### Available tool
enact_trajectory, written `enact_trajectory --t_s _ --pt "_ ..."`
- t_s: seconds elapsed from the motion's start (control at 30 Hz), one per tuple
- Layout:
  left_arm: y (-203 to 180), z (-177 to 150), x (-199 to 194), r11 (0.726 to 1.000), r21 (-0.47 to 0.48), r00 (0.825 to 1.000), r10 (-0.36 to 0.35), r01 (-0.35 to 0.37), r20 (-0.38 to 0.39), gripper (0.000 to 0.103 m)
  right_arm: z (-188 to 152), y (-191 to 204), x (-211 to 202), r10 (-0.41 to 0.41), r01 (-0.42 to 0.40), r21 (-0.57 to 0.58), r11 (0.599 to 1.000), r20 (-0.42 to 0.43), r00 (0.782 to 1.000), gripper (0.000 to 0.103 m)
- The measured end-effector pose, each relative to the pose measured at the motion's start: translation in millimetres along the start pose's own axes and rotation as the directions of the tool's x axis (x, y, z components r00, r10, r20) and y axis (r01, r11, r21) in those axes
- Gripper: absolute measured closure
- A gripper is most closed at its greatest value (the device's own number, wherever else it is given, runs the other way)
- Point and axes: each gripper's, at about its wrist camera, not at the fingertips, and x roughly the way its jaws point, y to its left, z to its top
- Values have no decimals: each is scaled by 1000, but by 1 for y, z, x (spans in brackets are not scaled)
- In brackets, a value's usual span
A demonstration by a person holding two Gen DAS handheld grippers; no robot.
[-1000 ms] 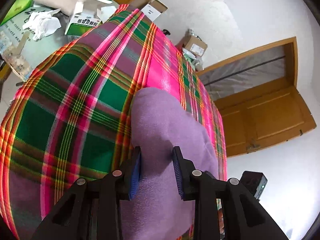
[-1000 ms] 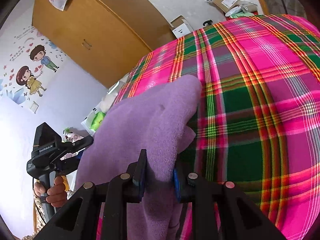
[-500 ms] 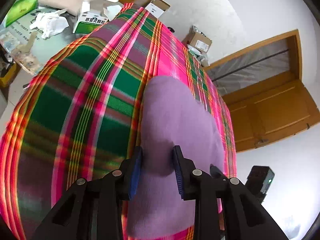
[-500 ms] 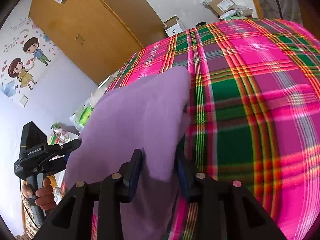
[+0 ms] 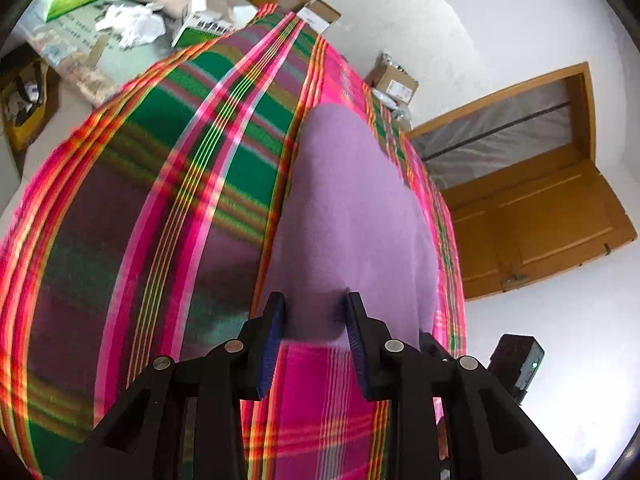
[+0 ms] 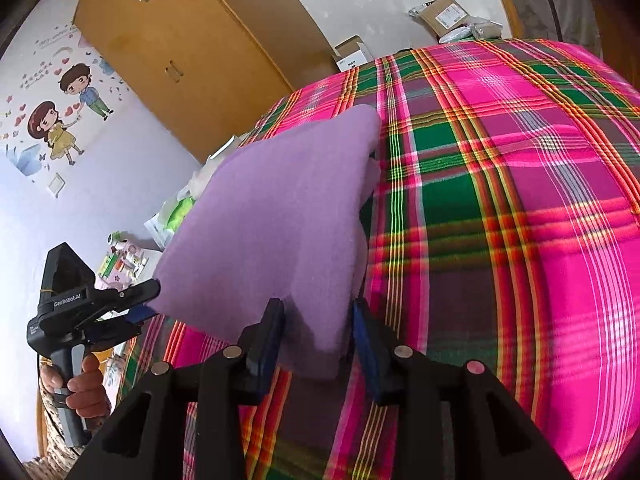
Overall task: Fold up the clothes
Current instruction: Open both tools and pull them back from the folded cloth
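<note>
Purple fleece garment (image 6: pixel 276 216) — one piece — lies on a plaid-covered bed (image 6: pixel 520 200); both grippers' fingers, left gripper (image 5: pixel 314 320) and right gripper (image 6: pixel 318 326), stand parted around its edge, near one wooden wardrobe (image 6: pixel 192 52).

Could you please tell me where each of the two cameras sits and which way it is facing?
Left wrist: sits on the left hand-held gripper, looking forward along its open fingers at the purple garment on the plaid cloth, toward a wooden door.
Right wrist: sits on the right hand-held gripper, facing the same garment, with a wooden wardrobe beyond; the left hand-held gripper and the person's hand show lower left.
Shared: garment, plaid cloth, left hand-held gripper.
</note>
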Motion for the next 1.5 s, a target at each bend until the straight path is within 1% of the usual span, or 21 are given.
enact_trajectory --t_s 0.07,0.17,0.23,0.3,0.33,0.37,0.43,0.57,0.67,0.8,0.87,0.93,0.97,1.0,1.07,1.13,1.23,1.3,1.43,1.5 --pt "1 -5 -1 1000 -4 1000 1 -1 -5 72 -6 1 -3 -1 1 -8 1000 -14 1000 68" --pt "0 -11 -4 1000 -3 1000 2 -2 -10 72 -12 8 -3 -33 32 -40 999 -26 999 68" --pt "-1 -17 -7 1000 3 1000 20 -20 -10 72 -17 11 -7 -43 41 -57 998 -28 999 69" --pt "-6 -24 -10 999 27 999 42 -42 -4 72 -23 18 -10 -84 82 -85 993 -27 996 69" --pt "-9 -29 -11 998 41 998 57 -57 3 72 -26 24 -10 -126 122 -117 986 -22 992 69" --pt "-13 -34 -12 995 62 997 77 -77 9 72 -29 29 -9 -160 156 -146 977 -19 987 69" --pt "-21 -42 -11 987 107 992 122 -123 19 72 -37 38 -7 -198 190 -185 964 -24 980 69" --pt "-30 -57 -4 960 185 978 206 -209 38 72 -47 48 -5 -233 224 -204 953 -24 972 68" --pt "-33 -65 1 948 212 971 235 -238 41 72 -51 55 -2 -270 261 -213 942 -16 963 66" --pt "-40 -73 3 924 253 958 273 -287 89 72 -53 57 -2 -295 287 -216 933 -5 955 62" --pt "-44 -78 5 903 280 945 303 -326 124 72 -54 60 -1 -314 306 -228 924 5 950 62" --pt "-50 -83 8 876 312 930 333 -367 158 72 -56 64 -2 -333 327 -251 911 19 943 61" --pt "-53 -84 11 862 326 921 348 -387 175 72 -58 66 -2 -344 339 -264 903 26 939 57" --pt "-55 -86 12 852 336 915 357 -401 186 70 -59 67 -2 -356 351 -275 895 31 934 49" --pt "-58 -89 14 835 352 905 372 -423 206 70 -61 68 -1 -382 377 -284 882 40 923 42" --pt "-57 -89 15 824 362 899 379 -436 219 70 -62 68 0 -397 394 -282 875 47 916 41" --pt "-62 -92 19 787 398 881 406 -472 241 70 -61 66 0 -412 411 -276 869 55 909 37" --pt "-63 -93 21 777 405 875 410 -482 255 70 -60 65 0 -415 415 -274 868 60 908 35" --pt "-63 -93 21 778 394 870 408 -489 275 70 -59 65 1 -416 418 -275 866 69 907 35" --pt "-65 -93 23 767 399 862 416 -503 289 70 -60 65 1 -414 416 -275 867 69 908 35"
